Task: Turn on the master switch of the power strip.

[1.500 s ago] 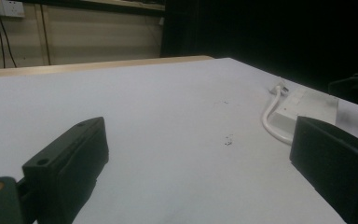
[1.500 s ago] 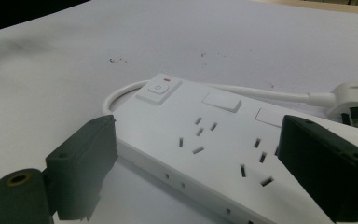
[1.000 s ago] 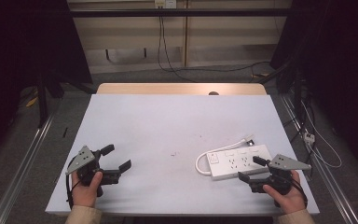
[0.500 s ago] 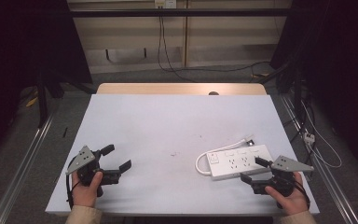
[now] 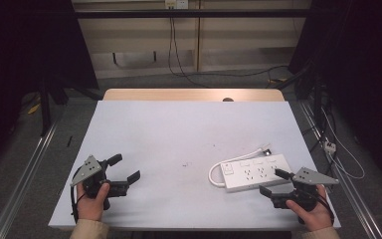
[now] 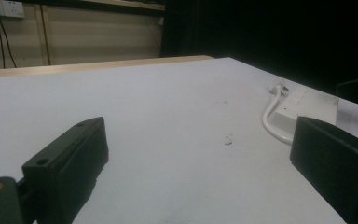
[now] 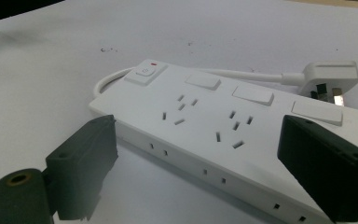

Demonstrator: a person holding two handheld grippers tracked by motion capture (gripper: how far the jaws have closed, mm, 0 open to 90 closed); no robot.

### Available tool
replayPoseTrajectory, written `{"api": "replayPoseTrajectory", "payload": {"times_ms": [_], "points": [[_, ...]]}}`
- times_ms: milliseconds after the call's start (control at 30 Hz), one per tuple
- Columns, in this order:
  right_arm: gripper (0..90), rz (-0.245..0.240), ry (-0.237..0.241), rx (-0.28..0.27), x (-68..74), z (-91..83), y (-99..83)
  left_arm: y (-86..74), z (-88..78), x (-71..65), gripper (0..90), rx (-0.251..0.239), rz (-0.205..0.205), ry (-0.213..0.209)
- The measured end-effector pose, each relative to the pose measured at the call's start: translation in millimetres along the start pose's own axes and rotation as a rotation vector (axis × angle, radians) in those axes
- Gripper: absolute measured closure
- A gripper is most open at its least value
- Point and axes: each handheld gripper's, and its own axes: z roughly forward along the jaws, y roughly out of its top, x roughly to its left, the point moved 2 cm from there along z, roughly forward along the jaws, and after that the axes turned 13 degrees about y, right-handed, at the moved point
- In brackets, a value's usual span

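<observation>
A white power strip [image 5: 253,172] lies flat on the white table [image 5: 189,134] at the front right. Its short cable loops at the left end and its plug [image 5: 267,148] rests just behind it. My right gripper [image 5: 271,181] is open at the strip's front right corner. In the right gripper view the strip [image 7: 214,121] with its switch [image 7: 144,71] and plug [image 7: 328,77] lies between and beyond the open right gripper [image 7: 200,140]. My left gripper [image 5: 125,168] is open and empty at the front left. The left gripper view has the left gripper [image 6: 200,149] facing the distant strip [image 6: 303,105].
A wooden strip [image 5: 194,94] borders the table's far edge. Metal rails [image 5: 25,174] run along the floor on both sides, and cables [image 5: 328,144] lie on the floor to the right. Small dark specks [image 5: 186,164] mark the tabletop.
My right gripper has drifted slightly toward the table's front right edge. The left gripper and the power strip have not moved.
</observation>
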Motion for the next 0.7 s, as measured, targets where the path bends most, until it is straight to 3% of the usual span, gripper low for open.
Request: {"api": "replayPoseTrajectory", "payload": {"times_ms": [700], "points": [[11.9, 0.003, -0.009, 0.006, 1.5, -6.3, -5.0, 0.1, 1.7, -0.1, 3.8, 0.002, -0.002, 0.001]]}}
